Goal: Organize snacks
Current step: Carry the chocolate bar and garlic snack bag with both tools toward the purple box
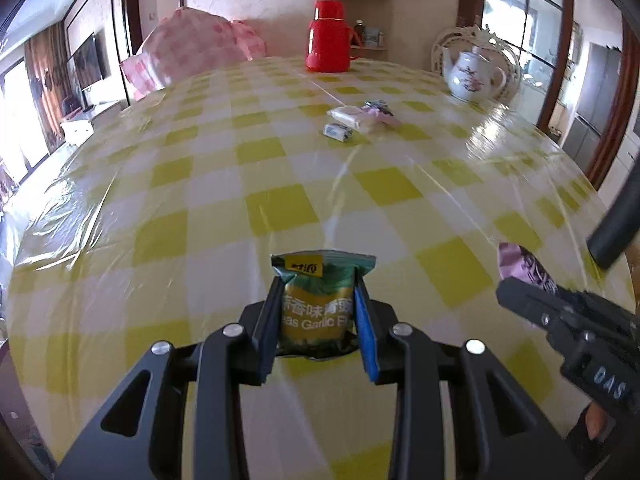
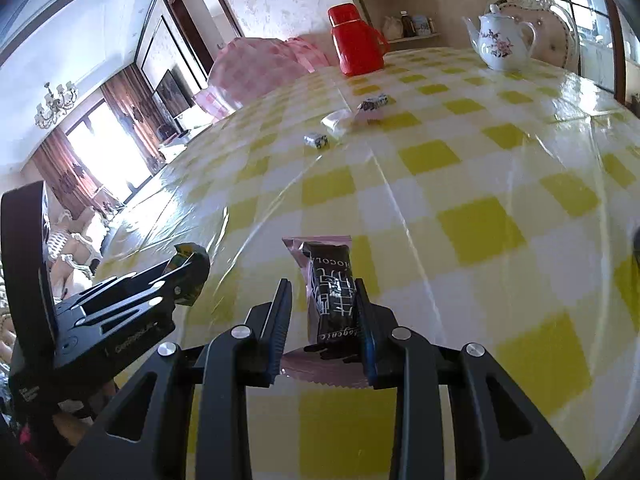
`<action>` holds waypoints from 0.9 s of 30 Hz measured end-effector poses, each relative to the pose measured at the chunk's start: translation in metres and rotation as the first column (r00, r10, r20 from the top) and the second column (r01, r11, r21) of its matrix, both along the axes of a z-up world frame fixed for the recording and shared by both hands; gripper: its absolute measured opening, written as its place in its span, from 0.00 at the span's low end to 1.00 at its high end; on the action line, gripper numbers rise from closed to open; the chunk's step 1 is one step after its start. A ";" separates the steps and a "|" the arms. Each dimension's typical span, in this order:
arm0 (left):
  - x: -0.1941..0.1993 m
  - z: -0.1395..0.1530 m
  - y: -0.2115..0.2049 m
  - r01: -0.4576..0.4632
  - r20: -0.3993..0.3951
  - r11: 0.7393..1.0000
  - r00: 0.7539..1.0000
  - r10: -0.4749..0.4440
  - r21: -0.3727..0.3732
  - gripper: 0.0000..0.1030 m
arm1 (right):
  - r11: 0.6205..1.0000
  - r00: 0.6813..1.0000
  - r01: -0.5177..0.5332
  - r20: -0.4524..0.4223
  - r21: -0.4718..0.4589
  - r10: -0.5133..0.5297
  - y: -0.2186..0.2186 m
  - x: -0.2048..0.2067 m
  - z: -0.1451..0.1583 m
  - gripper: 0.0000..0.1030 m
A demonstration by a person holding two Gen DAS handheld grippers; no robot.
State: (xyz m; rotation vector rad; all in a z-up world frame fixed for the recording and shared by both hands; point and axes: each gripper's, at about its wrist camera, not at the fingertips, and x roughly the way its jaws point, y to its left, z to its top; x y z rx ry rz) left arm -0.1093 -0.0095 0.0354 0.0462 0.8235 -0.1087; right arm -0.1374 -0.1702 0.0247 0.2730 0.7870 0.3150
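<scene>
The left gripper (image 1: 316, 300) clenches a green garlic-pea packet (image 1: 318, 308) above the yellow-checked worktop (image 1: 200, 200), and the right gripper (image 2: 322, 304) grips a dark chocolate bar (image 2: 330, 292) in its jaws. Farther off, three small snacks (image 1: 358, 118) lie clustered. Beyond stand a red flask (image 1: 330, 38) and a teapot (image 1: 474, 74).

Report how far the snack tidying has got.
Done: a few small wrapped snacks already lie gathered mid-table near the teapot. In hand: the left claw grips a green garlic-pea packet; the right claw grips a chocolate bar in a pink wrapper. Left: setting both down, presumably with that group.
</scene>
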 end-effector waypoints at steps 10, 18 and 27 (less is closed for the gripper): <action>-0.051 0.003 0.017 0.016 -0.006 0.999 1.000 -0.016 0.050 0.33 | 0.998 0.998 -0.060 0.006 -0.021 0.061 0.021 -0.026 0.000 0.30; -0.082 0.007 0.054 -0.020 -0.016 0.998 1.000 0.021 0.055 0.33 | 0.988 0.989 -0.145 0.010 -0.050 0.146 0.055 -0.040 0.001 0.30; -0.114 0.024 0.109 -0.090 0.023 0.988 0.996 0.088 0.122 0.33 | 0.958 0.960 -0.278 0.011 -0.074 0.280 0.109 -0.060 0.005 0.30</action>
